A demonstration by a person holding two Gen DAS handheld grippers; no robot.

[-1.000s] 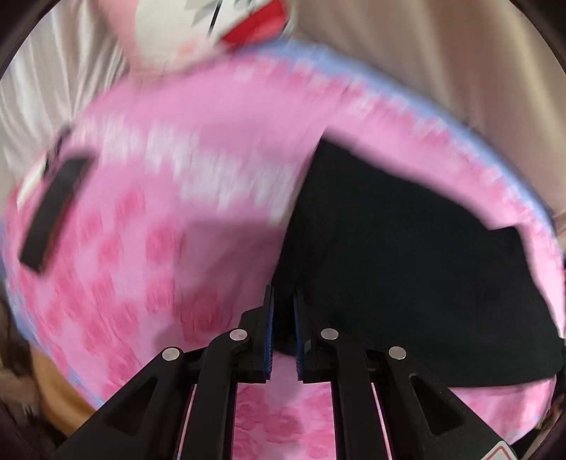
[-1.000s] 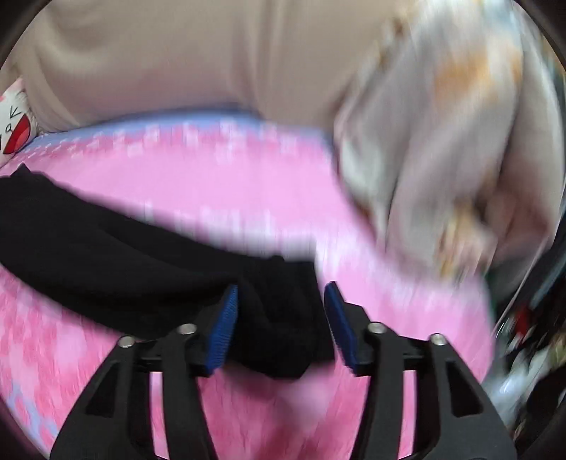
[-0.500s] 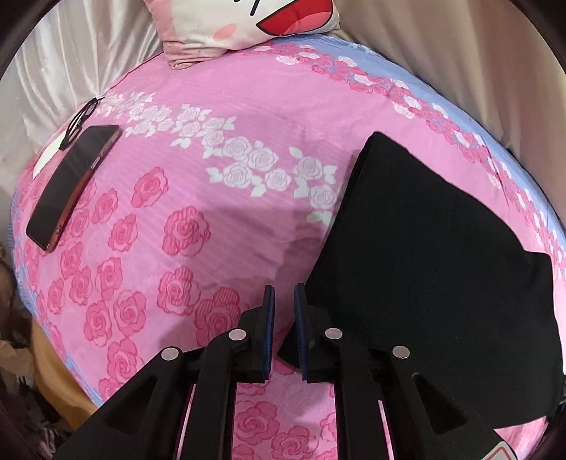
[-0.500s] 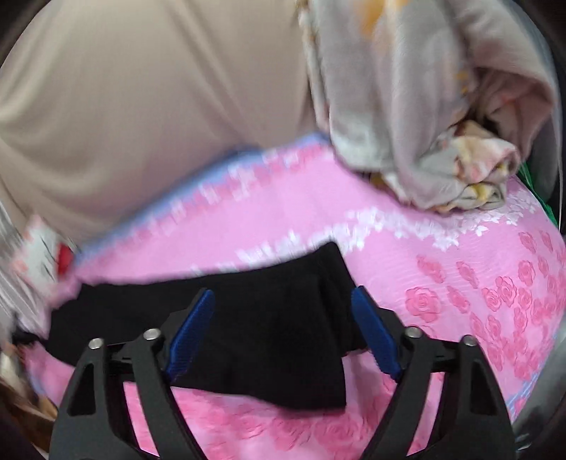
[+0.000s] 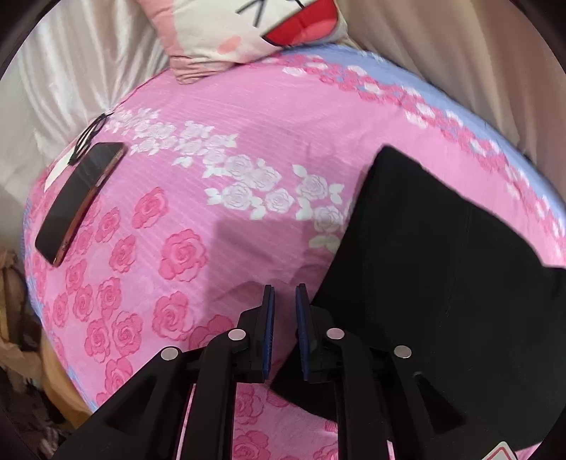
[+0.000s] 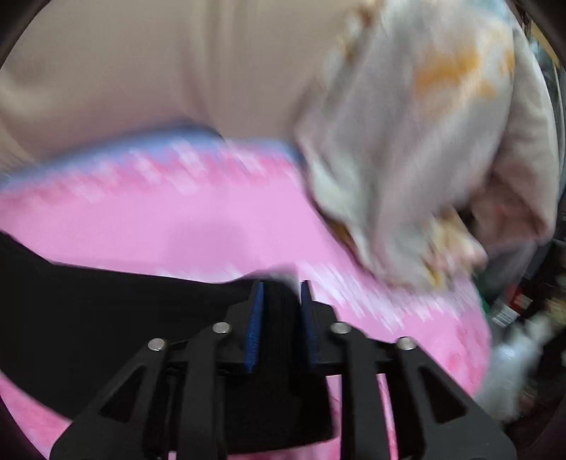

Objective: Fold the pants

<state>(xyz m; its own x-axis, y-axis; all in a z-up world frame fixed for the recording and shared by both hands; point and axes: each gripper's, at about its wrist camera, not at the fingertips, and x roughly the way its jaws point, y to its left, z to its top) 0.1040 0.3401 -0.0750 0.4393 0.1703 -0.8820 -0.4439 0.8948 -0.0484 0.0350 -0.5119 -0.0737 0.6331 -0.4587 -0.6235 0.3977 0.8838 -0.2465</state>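
The black pants lie folded flat on the pink rose bedspread, at the right of the left wrist view. My left gripper hovers at their left edge, jaws nearly together with only pink sheet in the gap. In the blurred right wrist view the pants stretch across the lower left. My right gripper has closed on black pants fabric at their right end.
A phone and glasses lie on the bed at far left. A cartoon pillow sits at the head. A crumpled floral blanket is piled at right. Beige curtain is behind the bed.
My right gripper went from wide open over the pants' end to closed on the fabric, moving fast. My left gripper stayed nearly closed and drew slightly back from the pants' left edge.
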